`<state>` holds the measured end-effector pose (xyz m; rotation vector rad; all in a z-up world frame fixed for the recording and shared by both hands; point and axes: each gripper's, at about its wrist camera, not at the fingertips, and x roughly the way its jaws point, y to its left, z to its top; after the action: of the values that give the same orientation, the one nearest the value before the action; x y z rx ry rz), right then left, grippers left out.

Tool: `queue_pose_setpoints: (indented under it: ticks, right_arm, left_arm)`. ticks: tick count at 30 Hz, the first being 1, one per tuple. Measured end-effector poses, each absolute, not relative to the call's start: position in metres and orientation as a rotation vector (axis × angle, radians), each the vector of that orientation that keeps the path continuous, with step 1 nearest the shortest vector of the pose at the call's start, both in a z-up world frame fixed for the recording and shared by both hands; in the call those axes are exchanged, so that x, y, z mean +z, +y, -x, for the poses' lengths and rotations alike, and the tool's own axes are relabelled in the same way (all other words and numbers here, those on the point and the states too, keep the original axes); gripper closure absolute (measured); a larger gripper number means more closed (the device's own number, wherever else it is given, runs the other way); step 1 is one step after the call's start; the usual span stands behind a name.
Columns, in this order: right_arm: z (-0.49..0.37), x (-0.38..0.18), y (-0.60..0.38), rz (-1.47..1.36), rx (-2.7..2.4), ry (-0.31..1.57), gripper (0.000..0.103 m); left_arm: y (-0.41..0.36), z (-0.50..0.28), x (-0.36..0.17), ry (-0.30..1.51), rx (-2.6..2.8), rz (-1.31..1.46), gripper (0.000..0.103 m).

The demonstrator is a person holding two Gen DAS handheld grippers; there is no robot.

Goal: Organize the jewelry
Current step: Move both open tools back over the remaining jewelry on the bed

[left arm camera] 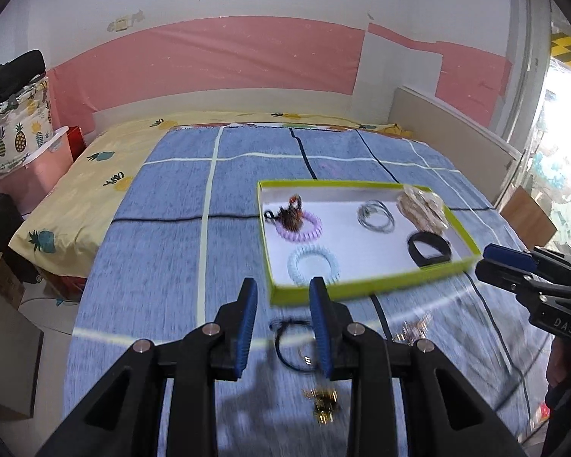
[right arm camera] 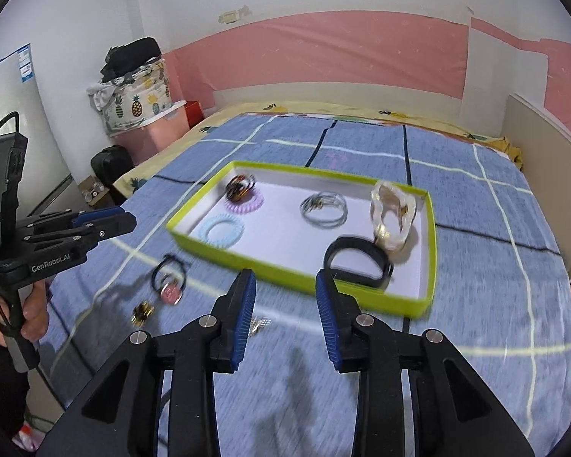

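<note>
White "GenRobot.AI" lettering on the black left gripper [right arm camera: 106,218].

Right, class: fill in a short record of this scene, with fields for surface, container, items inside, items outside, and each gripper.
surface: blue checked bedspread
container: green tray, open top
inside: purple coil hair tie, blue coil hair tie, silver bangles, black band, cream scrunchie
outside: black hair tie, gold clip
left gripper: open, empty
right gripper: open, empty
</note>
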<state>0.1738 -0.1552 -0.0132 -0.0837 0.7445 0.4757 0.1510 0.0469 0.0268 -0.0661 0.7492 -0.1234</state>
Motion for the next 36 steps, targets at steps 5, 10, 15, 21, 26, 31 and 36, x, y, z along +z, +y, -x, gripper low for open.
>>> queue_pose_setpoints:
  ticks: [5, 10, 15, 21, 26, 31, 36]
  right_arm:
    - [-0.147, -0.013, -0.157, 0.087, 0.475, 0.741, 0.069]
    - [-0.122, -0.014, -0.159, 0.068, 0.486, 0.729, 0.069]
    - [-0.107, -0.02, -0.157, 0.06, 0.498, 0.739, 0.069]
    - [-0.103, -0.022, -0.159, 0.05, 0.503, 0.74, 0.069]
    - [-0.105, -0.025, -0.156, 0.057, 0.51, 0.75, 0.069]
    - [-0.112, -0.029, -0.154, 0.059, 0.514, 0.761, 0.069]
    - [-0.12, -0.034, -0.151, 0.058, 0.52, 0.773, 0.067]
  left_arm:
    - [0.044, -0.119, 0.026, 0.743, -0.134, 0.059, 0.074]
    - [0.043, -0.095, 0.027, 0.74, -0.141, 0.061, 0.073]
    - [0.041, -0.074, 0.02, 0.749, -0.148, 0.069, 0.073]
    - [0.037, -0.069, 0.016, 0.76, -0.155, 0.073, 0.073]
    - [0.032, -0.072, 0.012, 0.769, -0.166, 0.072, 0.073]
    - [0.029, -0.077, 0.007, 0.775, -0.175, 0.066, 0.069]
    - [0.028, -0.081, 0.0, 0.786, -0.179, 0.068, 0.067]
